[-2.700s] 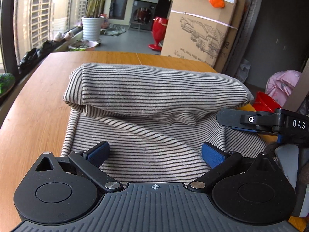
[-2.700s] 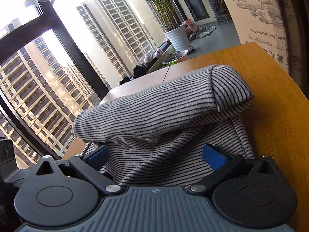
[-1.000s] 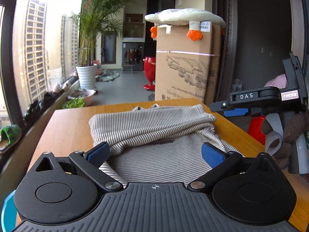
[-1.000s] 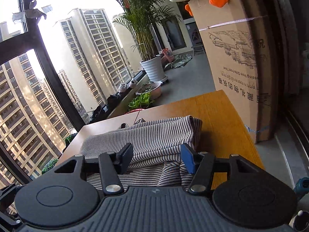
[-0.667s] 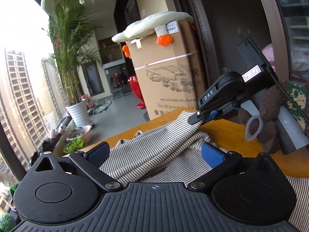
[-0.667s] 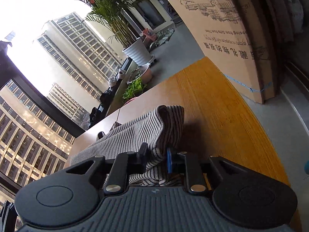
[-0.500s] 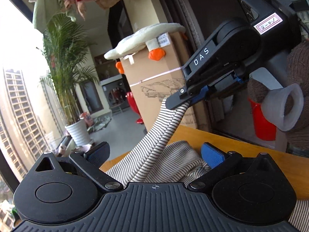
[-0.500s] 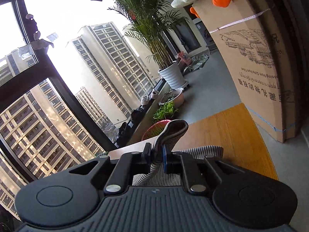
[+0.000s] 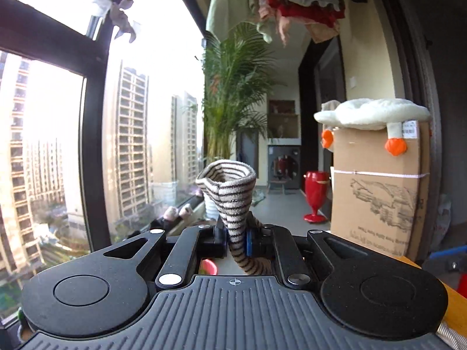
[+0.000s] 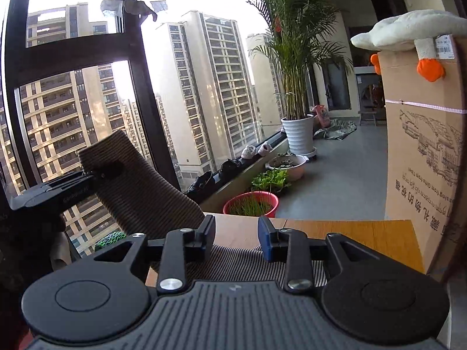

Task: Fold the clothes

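Between the left gripper's (image 9: 236, 239) jaws a bunched corner of the striped garment (image 9: 230, 195) is pinched tight and held up in the air, the cloth flaring above the pads like a funnel. From the right wrist view that same lifted edge rises at the left, clamped by the left gripper, and slopes down to the table (image 10: 359, 236). The right gripper (image 10: 236, 237) hovers low over the rest of the garment, which lies on the table under it — its jaws stand apart with nothing between them.

As for progress, I judge the fold to be mid-way at best: one edge is raised off the table, yet no tidy folded stack shows anywhere, and most of the cloth is hidden beneath the grippers. What seems left is to carry the raised edge across, lay it flat, and smooth it — probably with the free right gripper taking a second corner.

Farther off stand a red basin (image 10: 251, 202) of greens, a potted palm (image 10: 297, 134) and a tall carton (image 10: 423, 157) with a plush goose (image 10: 408, 33) on top. The carton carries a line drawing of buildings and sideways print, Chinese characters plus small Latin text I cannot read surely. Faint lettering on the left gripper's side is illegible.
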The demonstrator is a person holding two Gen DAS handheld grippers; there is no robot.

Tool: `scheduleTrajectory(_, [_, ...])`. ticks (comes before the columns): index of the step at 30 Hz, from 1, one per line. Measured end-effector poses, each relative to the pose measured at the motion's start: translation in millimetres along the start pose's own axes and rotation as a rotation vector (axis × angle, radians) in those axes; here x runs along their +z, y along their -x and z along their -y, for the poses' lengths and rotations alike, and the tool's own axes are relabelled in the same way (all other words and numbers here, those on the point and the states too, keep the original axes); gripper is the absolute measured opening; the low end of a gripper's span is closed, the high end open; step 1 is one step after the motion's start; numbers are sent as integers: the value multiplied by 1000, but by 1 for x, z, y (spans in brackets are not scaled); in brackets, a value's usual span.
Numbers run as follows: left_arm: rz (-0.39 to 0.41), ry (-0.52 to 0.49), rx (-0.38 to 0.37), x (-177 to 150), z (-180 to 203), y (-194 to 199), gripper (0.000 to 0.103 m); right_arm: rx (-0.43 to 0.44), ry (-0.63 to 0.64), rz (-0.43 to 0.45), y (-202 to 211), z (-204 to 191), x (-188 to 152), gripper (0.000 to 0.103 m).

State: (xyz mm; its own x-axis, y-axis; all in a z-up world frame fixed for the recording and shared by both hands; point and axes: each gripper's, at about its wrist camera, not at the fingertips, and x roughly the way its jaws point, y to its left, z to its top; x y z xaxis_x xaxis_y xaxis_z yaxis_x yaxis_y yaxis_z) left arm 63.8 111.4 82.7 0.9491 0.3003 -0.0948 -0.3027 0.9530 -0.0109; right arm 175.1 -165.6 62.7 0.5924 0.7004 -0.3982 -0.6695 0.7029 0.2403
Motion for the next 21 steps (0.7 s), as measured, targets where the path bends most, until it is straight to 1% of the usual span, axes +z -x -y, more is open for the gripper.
scheduleTrajectory(3, [-7,31,51,2,-35,8,12,18,95,-103,-55,-27,-22,31])
scheduleTrajectory(5, [-16,43,65,2,-49,10,12,6,161,-160,-86,-45,-35,36])
scheduleTrajectory(6, [-21,47,68,0,-55,11,12,-4,189,-185,-100,-53,-40,37])
scheduleTrajectory(9, [-35,59,71,-9,-69,13,12,-34,245,-237,-138,-70,-54,44])
scheduleTrajectory(10, [-42,62,69,-12,-71,12,12,-44,263,-250,-146,-74,-57,50])
scheduleTrajectory(11, [-51,67,65,-14,-71,9,12,-57,283,-261,-155,-76,-60,51])
scheduleTrajectory(12, [-59,72,59,-16,-71,7,12,-78,305,-265,-161,-78,-63,51])
scheduleTrajectory(13, [-67,75,51,-18,-70,6,12,-86,327,-265,-167,-78,-66,42])
scheduleTrajectory(14, [-72,77,43,-20,-69,6,12,-72,344,-260,-166,-78,-66,19])
scheduleTrajectory(15, [-74,77,35,-22,-68,7,12,-62,362,-252,-163,-76,-64,10])
scheduleTrajectory(16, [-75,77,27,-23,-66,7,12,-69,365,-240,-154,-73,-59,9])
scheduleTrajectory(18, [-70,81,10,-22,-63,10,12,-92,343,-185,-124,-57,-41,9])
scheduleTrajectory(20, [-62,92,-8,-18,-58,11,12,-158,309,-102,-82,-30,-16,9])
scheduleTrajectory(21, [-58,99,-18,-16,-55,11,12,-206,272,-36,-53,-11,3,9])
